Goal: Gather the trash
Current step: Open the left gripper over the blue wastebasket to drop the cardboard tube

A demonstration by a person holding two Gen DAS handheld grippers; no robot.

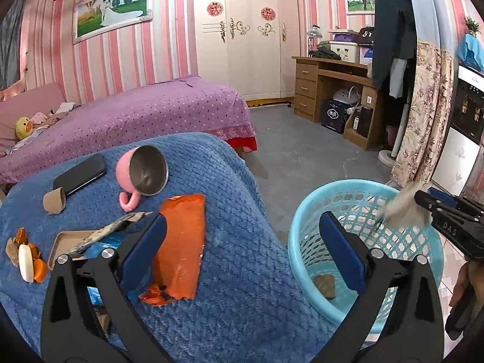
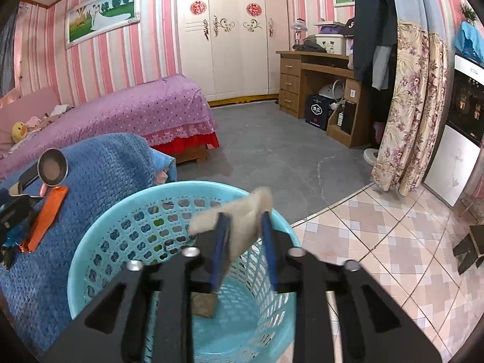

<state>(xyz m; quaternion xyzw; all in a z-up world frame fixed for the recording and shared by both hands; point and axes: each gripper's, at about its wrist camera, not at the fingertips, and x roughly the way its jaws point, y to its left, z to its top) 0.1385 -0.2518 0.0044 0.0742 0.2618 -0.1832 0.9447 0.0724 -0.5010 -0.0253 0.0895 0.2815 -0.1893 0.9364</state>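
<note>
A light blue plastic basket (image 1: 305,227) (image 2: 99,233) stands on the floor beside the blue blanket (image 1: 236,272); one brown scrap (image 1: 324,286) (image 2: 204,304) lies in it. My right gripper (image 2: 243,220) (image 1: 419,201) is shut on a crumpled beige paper scrap (image 2: 245,211) (image 1: 403,208) and holds it over the basket's rim. My left gripper (image 1: 242,236) is open and empty above the blanket's edge. An orange wrapper (image 1: 181,242) (image 2: 45,220), torn paper (image 1: 115,230), a brown scrap (image 1: 54,201) and orange peel bits (image 1: 27,257) lie on the blanket.
A pink cup (image 1: 142,175) lies on its side next to a black phone (image 1: 80,177) on the blanket. A purple bed (image 1: 136,115), a wardrobe (image 1: 251,30), a wooden desk (image 1: 332,90) and a floral curtain (image 2: 408,115) surround the grey floor.
</note>
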